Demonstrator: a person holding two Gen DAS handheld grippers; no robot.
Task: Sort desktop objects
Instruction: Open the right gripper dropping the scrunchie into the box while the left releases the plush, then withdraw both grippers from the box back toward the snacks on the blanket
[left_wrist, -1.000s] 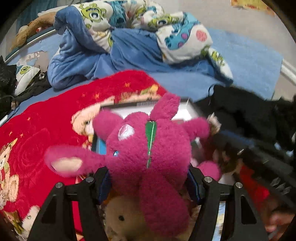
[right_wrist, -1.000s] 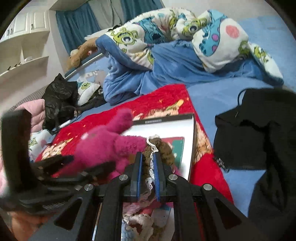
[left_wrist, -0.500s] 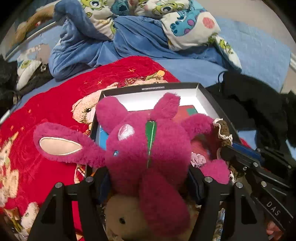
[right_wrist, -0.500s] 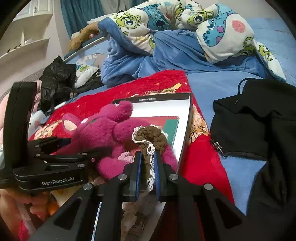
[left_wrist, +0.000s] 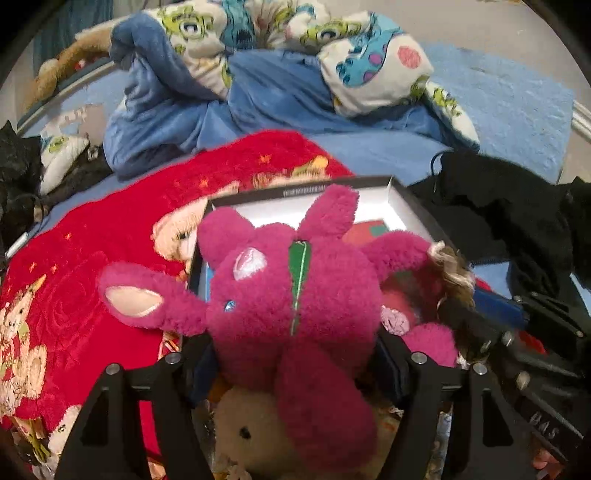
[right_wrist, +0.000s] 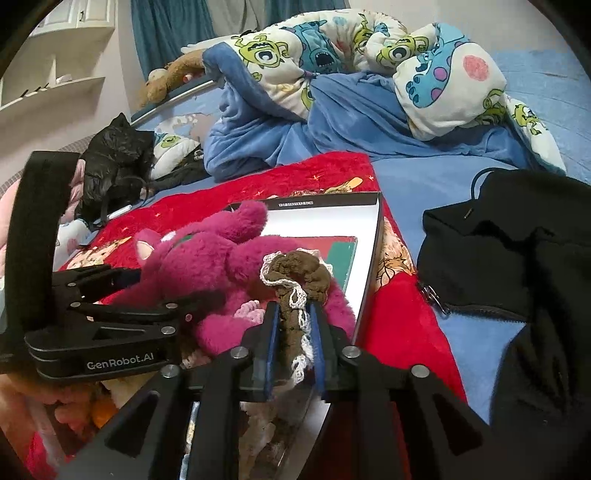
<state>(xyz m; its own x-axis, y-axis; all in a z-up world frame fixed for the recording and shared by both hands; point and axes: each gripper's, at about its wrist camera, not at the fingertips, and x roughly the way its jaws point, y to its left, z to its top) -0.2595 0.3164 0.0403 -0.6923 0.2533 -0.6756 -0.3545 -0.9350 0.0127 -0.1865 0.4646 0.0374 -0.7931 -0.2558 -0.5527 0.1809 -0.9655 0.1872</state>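
Left claw (left_wrist: 291, 354), closed around the body of a magenta plush toy (left_wrist: 291, 295) held above a black-walled box (left_wrist: 410, 206). Right claw (right_wrist: 293, 328), pinched shut on a brown crocheted item with white lace trim (right_wrist: 299, 273), just beside the plush over the same box. Box rests on a red blanket (right_wrist: 332, 173) on the bed; black garment (right_wrist: 509, 243) to the right; cartoon-print duvet (right_wrist: 332, 48) beyond.

Our left gripper (left_wrist: 295, 354) has its jaws spread wide and clamped on the pink plush bear (left_wrist: 291, 306). Our right gripper (right_wrist: 293, 332) sits just beside it — jaws nearly together, pinching the brown crocheted piece (right_wrist: 295, 277) upright between the pads.
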